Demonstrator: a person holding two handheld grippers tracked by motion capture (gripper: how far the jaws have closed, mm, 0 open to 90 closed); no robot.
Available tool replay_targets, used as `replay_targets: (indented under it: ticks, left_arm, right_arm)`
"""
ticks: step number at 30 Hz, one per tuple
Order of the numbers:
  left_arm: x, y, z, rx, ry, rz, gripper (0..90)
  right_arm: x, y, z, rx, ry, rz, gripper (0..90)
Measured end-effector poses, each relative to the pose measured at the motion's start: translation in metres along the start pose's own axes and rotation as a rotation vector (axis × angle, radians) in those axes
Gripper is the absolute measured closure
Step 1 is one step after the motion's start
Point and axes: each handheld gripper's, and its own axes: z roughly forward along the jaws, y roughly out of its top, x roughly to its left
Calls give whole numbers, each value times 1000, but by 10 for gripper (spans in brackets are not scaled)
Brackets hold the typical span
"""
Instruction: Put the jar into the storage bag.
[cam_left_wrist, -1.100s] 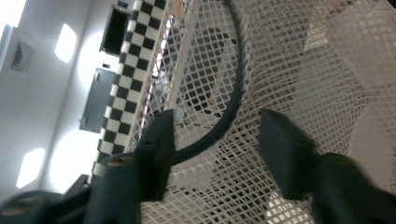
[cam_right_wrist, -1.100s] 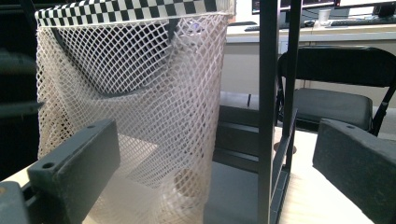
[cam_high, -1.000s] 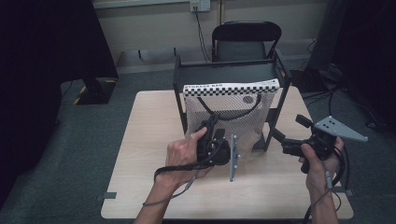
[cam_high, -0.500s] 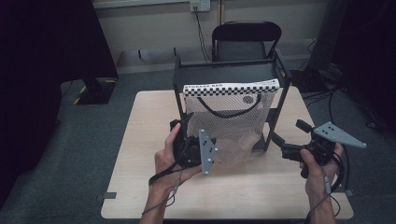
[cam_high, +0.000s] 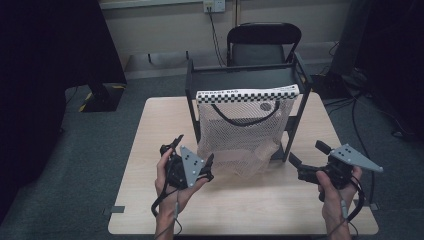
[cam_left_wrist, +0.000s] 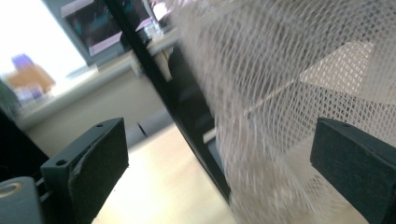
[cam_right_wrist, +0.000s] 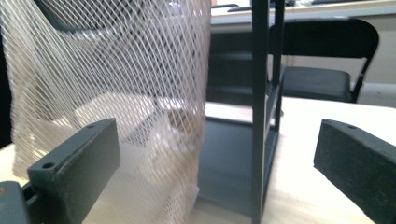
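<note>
1. Mesh storage bag hangs by its checkered top band from the black metal rack at the far side of the table; its loose white netting sags down to the tabletop, with something pale bunched inside near the bottom that is too blurred to name.
2. Just beside the bag's lower left corner is the left gripper, its jaws spread wide and holding nothing. In the left gripper view the netting runs between and beyond the two pads, close but not pinched.
3. A second ago this gripper was up against the front of the bag, near its black handle; it has since pulled back toward the person and turned, so its grey plate now faces up.
4. That retreat suggests a regrip or a fresh approach, probably lower on the bag, and no hold on the mesh exists at present.
5. Off to the right of the rack, the right gripper waits with jaws wide apart, empty, and has barely shifted.
</note>
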Motion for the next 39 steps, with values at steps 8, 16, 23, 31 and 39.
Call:
replay_targets:
  ticks: [8, 16, 23, 31, 39]
  left_arm:
    - [-2, -54, 13, 197, 46, -173, 37]
    - [-5, -97, 28, 362, 55, -291, 37]
    - [-7, -115, 33, 440, 87, -304, 43]
    - [-12, -133, 41, 532, 112, -270, 48]
    - [-9, -138, 43, 533, 112, -308, 14]
  right_arm:
    - [1, -38, 9, 73, -22, 19, 7]
    - [1, -72, 20, 170, -89, 30, 16]
    - [1, -96, 31, 305, -182, 18, 26]
    - [1, -113, 43, 436, -246, 18, 35]
    - [0, -121, 51, 515, -287, 25, 38]
